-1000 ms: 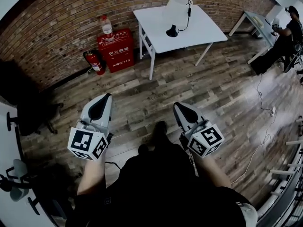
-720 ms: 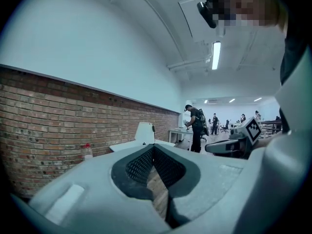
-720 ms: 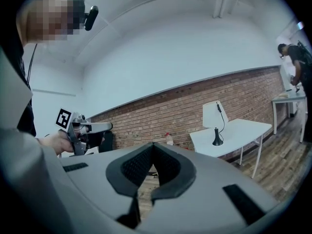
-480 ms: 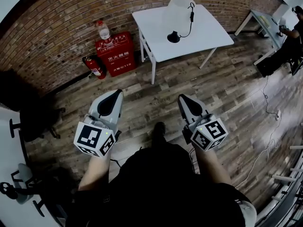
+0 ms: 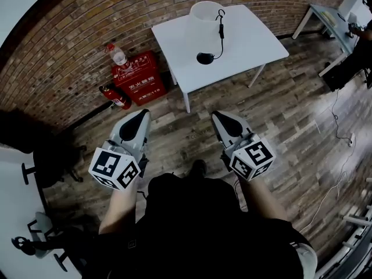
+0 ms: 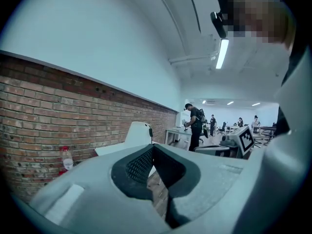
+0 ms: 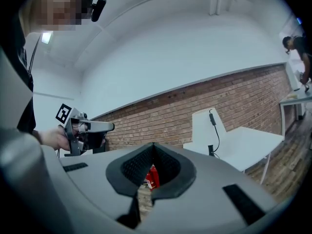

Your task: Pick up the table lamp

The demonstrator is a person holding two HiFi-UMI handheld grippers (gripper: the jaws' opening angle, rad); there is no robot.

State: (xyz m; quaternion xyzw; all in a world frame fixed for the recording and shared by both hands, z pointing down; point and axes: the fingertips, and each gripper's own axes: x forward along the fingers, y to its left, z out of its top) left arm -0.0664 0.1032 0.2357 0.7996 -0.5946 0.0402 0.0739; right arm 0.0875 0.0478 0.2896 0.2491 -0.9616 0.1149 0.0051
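The table lamp (image 5: pixel 206 11) has a white shade, a round black base (image 5: pixel 204 57) and a black cord with a switch; it stands upright near the far edge of a white table (image 5: pixel 250 36). Both grippers are held out level over the wooden floor, well short of the table. My left gripper (image 5: pixel 141 114) is shut and holds nothing. My right gripper (image 5: pixel 216 115) is shut and empty too. In the left gripper view the lamp (image 6: pixel 138 132) shows just above my left gripper (image 6: pixel 152 146). In the right gripper view the lamp (image 7: pixel 207 128) stands right of my right gripper (image 7: pixel 153 145).
A red fire-equipment box (image 5: pixel 138 74) with a bottle (image 5: pixel 118 56) on top and a fire extinguisher (image 5: pixel 118 96) stand against the brick wall, left of the table. A black office chair (image 5: pixel 46 156) is at the left. Another desk (image 5: pixel 325 13) and a floor cable (image 5: pixel 343 138) are at the right.
The person has walked toward the table with both grippers held out; the table and lamp now sit closer and further left in the head view. Both grippers stayed shut.
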